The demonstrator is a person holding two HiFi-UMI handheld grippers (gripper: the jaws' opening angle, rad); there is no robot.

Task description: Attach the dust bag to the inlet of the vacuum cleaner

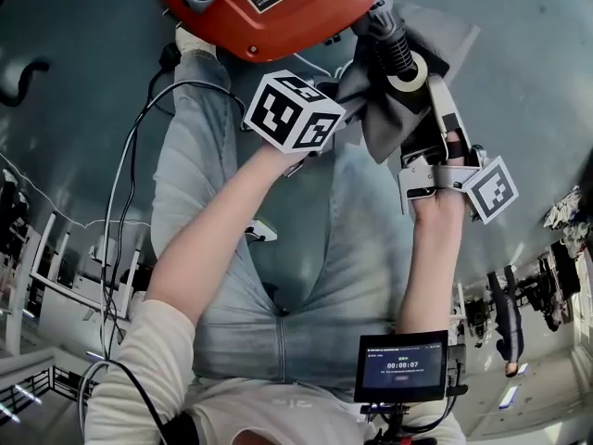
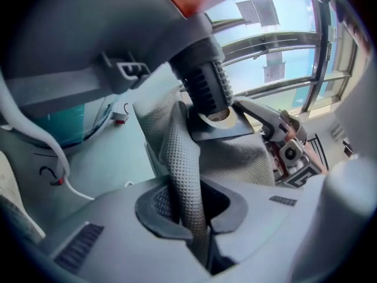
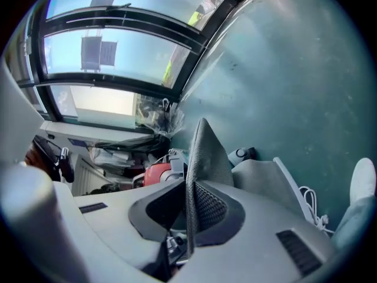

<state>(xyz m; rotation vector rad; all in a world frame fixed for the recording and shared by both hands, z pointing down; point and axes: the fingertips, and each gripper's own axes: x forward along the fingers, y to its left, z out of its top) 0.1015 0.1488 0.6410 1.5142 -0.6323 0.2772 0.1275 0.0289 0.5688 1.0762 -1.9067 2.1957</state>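
**Fitting the bag collar to the inlet.** The jaws of your left gripper (image 2: 189, 217) are pressed together on a standing fold of the dust bag (image 2: 241, 155), whose dimpled grey fabric runs up and away from them. The jaws of your right gripper (image 3: 189, 217) pinch a thin edge of the same fabric, which rises as a peak just beyond them.

Ahead of and above the left jaws sits the bag's collar (image 2: 219, 118), a pale ring on a dark plate. It touches the tip of the black ribbed inlet (image 2: 203, 82); whether the ring has slid over that tip cannot be told. Farther out, the inlet projects from the red vacuum cleaner (image 1: 269, 7).

Both grips are on soft cloth, not on the collar, so pushing is likely to buckle the bag rather than drive the ring. Pull the fabric taut to either side, square the ring to the inlet's axis, then draw it on evenly. A tilted collar will probably jam on the ribs.
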